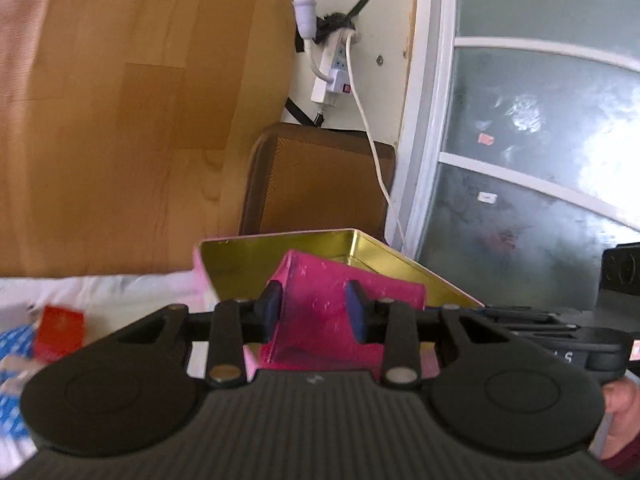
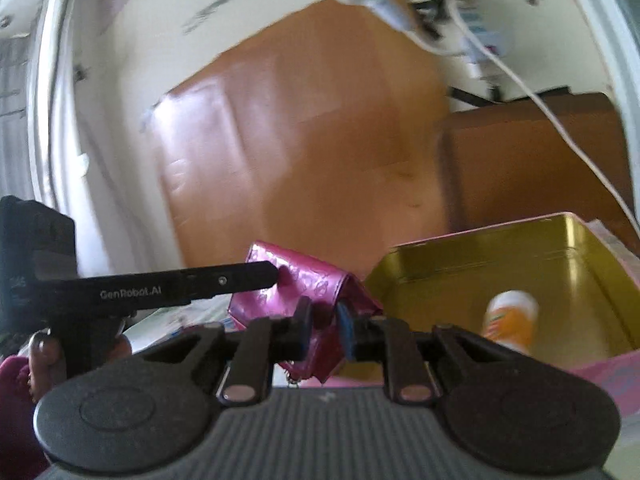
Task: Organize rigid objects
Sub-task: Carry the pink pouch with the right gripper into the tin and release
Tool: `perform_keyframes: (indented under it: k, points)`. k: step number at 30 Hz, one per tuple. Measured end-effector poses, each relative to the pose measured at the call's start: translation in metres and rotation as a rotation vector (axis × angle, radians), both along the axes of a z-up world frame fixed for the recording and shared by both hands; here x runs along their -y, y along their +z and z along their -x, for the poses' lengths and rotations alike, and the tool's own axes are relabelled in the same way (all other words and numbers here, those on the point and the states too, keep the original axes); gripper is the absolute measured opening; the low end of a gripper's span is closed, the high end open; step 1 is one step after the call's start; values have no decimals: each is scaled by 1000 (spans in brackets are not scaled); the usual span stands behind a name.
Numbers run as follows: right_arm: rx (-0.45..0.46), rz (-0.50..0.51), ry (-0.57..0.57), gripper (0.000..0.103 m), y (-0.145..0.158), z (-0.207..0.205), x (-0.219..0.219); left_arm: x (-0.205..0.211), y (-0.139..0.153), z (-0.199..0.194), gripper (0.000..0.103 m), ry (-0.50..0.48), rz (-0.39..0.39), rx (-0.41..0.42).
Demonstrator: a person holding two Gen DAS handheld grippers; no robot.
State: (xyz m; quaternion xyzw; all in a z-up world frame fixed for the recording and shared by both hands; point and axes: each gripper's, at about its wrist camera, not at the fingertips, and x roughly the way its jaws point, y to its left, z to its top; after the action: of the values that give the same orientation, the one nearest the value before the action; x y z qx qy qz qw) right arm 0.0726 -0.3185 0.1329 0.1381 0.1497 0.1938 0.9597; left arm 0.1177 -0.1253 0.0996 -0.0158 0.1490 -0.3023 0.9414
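A shiny pink wallet is held up in front of an open tin box with a gold inside and pink outer walls. My left gripper is shut on the wallet's one end. My right gripper is shut on the wallet at its other end, left of the tin. An orange and white bottle lies inside the tin. The left gripper's black body shows in the right wrist view.
A wooden board and a brown panel lean on the wall behind. A white power strip with a cable hangs on the wall. A red packet and blue-white cloth lie at left.
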Motion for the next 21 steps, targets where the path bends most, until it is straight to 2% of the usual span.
perform_keyframes:
  k: [6,10,14,16,18,21]
  points:
    - [-125,-53,-39,16,-30,-48,34,41,-19,-33,37,43,-88,-52]
    - [-150,-30,-88,16,-43,-63,45,54,-27,-48,37,48,-105,-102]
    - [-119,37,-183,12,-45,-64,49,76,-33,-63,38,66,-145,-119]
    - [-92,103,-263,12,-43,-66,46,87,-33,-67,45,104,-176,-116]
    - [-82,155,-362,16,-41,-64,43,95,-30,-67,50,151,-198,-100]
    - [-51,107,-400,20,-36,-52,45,89,-19,-56,55,177,-166,-72]
